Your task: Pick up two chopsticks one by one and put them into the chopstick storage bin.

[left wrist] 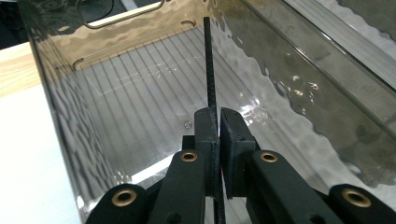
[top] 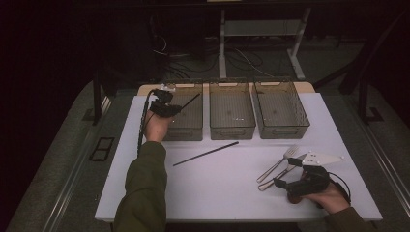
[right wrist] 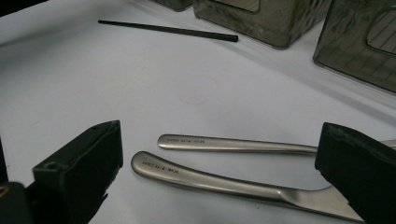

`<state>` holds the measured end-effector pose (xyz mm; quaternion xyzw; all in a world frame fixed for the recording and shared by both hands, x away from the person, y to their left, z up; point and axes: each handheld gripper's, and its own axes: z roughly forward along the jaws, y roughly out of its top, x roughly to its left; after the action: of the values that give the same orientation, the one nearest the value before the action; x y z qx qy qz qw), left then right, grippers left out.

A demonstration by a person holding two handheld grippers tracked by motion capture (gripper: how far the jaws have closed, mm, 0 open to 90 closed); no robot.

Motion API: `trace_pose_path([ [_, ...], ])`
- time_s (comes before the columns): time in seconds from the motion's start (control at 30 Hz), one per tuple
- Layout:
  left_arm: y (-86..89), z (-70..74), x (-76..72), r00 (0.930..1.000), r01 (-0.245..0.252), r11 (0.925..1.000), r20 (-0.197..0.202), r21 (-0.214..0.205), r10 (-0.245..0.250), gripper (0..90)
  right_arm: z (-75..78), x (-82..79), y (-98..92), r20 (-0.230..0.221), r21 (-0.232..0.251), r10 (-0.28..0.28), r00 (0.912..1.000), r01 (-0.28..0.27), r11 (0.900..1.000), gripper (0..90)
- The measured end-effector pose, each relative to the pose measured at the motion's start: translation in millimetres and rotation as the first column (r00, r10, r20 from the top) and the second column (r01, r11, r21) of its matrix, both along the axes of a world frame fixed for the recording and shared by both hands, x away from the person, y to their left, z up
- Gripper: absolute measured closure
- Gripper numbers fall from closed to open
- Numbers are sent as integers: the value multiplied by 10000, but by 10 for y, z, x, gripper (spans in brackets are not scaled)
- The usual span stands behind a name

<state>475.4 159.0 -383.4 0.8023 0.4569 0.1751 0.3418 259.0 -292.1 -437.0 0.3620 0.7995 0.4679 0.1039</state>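
Note:
My left gripper (top: 175, 109) hangs over the left smoky plastic bin (top: 186, 133), shut on a thin black chopstick (top: 190, 101). In the left gripper view the jaws (left wrist: 218, 128) pinch the chopstick (left wrist: 210, 65), which points into the left bin (left wrist: 140, 93) toward its far wall. A second black chopstick (top: 205, 153) lies on the white table in front of the bins. At the right, my right gripper (top: 286, 172) rests low and open. A metal fork (top: 284, 159) and another metal utensil (top: 276, 177) lie there, and their handles (right wrist: 233, 143) (right wrist: 201, 177) lie between my wide-apart jaws (right wrist: 224, 151), untouched.
Three smoky bins stand in a row at the back of the white table (top: 232, 193): the left one, a middle one (top: 232, 131) and a right one (top: 283, 131). The loose chopstick (right wrist: 168, 30) lies beyond the utensils in the right gripper view. Dark floor and cables lie behind the table.

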Motion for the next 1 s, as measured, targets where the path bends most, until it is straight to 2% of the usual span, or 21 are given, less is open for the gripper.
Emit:
trace_pose_path([
  [0.13, -1, -4, 0, 10000, 62, 10000, 11, 5, -62, 840, -1, 3, -3, 34, 22, -13, 10000, 13, 10000, 12],
  [0.23, 10, 13, -14, 9999, 121, 9998, 109, -124, -119, 800, -1, 2, -3, 24, 19, -1, 10000, 1, 10000, 12],
  [0.3, 26, 41, -27, 9997, 174, 9998, 195, -61, -173, 768, -1, 3, -2, -1, -2, -4, 10000, 4, 10000, 12],
  [0.4, 56, 86, -51, 9992, 275, 9989, 288, -387, -264, 724, 0, 1, -1, 11, 21, 2, 10000, -2, 10000, 12],
  [0.6, 82, 191, -150, 9946, 1024, 9915, 252, -801, -1007, 612, -3, 9, -6, -28, 30, -23, 10000, 24, 10000, 12],
  [0.67, 75, 241, -204, 9903, 1372, 9879, 341, -726, -1350, 579, -2, 7, -4, -67, 39, -43, 10000, 43, 10000, 12],
  [0.8, 26, 349, -337, 9798, 1947, 9760, 654, -972, -1889, 506, -3, 5, -3, -83, 9, -38, 10000, 38, 10000, 12],
  [1.0, -80, 469, -588, 9539, 2886, 9484, 1251, -1316, -2730, 447, -1, 2, -3, -68, 11, -44, 10000, 44, 10000, 12],
])
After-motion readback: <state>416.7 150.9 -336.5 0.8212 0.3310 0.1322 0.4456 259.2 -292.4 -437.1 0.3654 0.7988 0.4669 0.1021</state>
